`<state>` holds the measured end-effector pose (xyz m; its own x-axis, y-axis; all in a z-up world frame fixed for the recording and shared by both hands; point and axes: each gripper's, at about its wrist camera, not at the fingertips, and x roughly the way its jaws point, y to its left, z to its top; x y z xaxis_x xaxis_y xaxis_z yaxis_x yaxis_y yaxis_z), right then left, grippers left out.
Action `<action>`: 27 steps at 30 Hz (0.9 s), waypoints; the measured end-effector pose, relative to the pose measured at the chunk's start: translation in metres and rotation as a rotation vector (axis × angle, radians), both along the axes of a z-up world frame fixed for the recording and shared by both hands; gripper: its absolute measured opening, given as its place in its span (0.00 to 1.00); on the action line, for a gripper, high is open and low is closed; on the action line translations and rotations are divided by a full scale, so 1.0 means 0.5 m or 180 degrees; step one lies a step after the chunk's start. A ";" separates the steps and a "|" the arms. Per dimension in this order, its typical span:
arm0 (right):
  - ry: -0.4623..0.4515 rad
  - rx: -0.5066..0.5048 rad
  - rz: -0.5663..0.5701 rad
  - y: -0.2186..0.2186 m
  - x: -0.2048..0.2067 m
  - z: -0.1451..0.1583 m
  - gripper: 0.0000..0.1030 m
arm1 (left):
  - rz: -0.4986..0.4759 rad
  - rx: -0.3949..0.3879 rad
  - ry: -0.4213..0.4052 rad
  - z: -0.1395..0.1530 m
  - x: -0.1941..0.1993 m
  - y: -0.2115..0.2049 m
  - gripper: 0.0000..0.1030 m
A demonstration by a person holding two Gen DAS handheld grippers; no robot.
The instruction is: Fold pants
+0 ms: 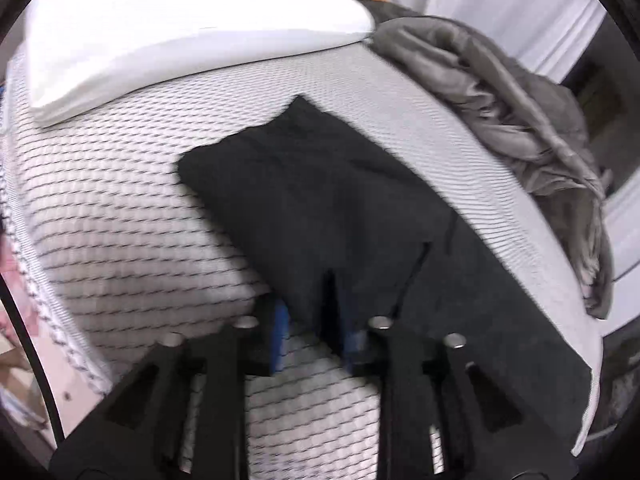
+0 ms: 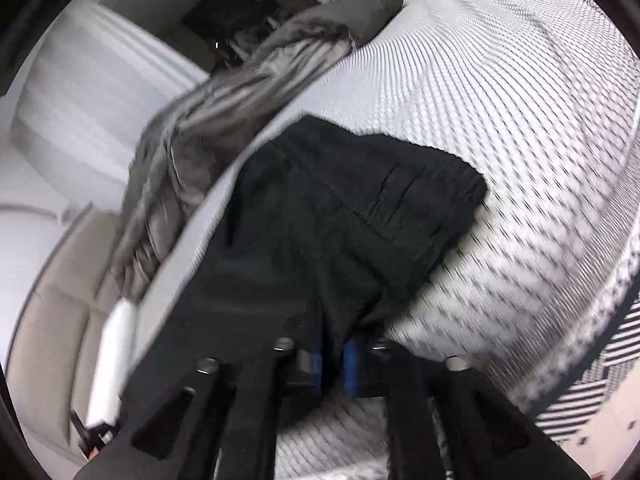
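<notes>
Pants [image 1: 320, 196], black and partly folded, lie on the patterned white mattress [image 1: 132, 208] of a bed. In the left wrist view, the left gripper [image 1: 316, 336] stands narrow with a fold of the near edge between its blue pads, though blur hides whether they press on it. In the right wrist view, the right gripper [image 2: 332, 364] is likewise narrow, with bunched cloth between its fingers. A white pillow [image 1: 180, 28] lies far left; a grey crumpled garment [image 1: 520, 112] lies at the right edge.
</notes>
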<state>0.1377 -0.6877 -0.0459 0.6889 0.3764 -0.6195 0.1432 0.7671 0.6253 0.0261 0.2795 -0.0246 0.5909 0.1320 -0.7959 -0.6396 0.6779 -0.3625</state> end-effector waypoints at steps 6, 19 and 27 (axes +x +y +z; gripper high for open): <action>-0.0257 0.0160 -0.0309 -0.061 -0.022 0.017 0.65 | 0.0000 0.0193 -0.0220 0.062 -0.052 -0.037 0.57; 0.0030 -0.0203 -0.0747 -0.103 -0.014 0.020 0.50 | -0.0760 0.0471 -0.0420 0.116 0.025 -0.274 0.61; -0.0498 -0.0933 0.0040 0.072 -0.039 0.170 0.87 | -0.1878 0.0325 -0.0515 0.118 0.118 -0.525 0.74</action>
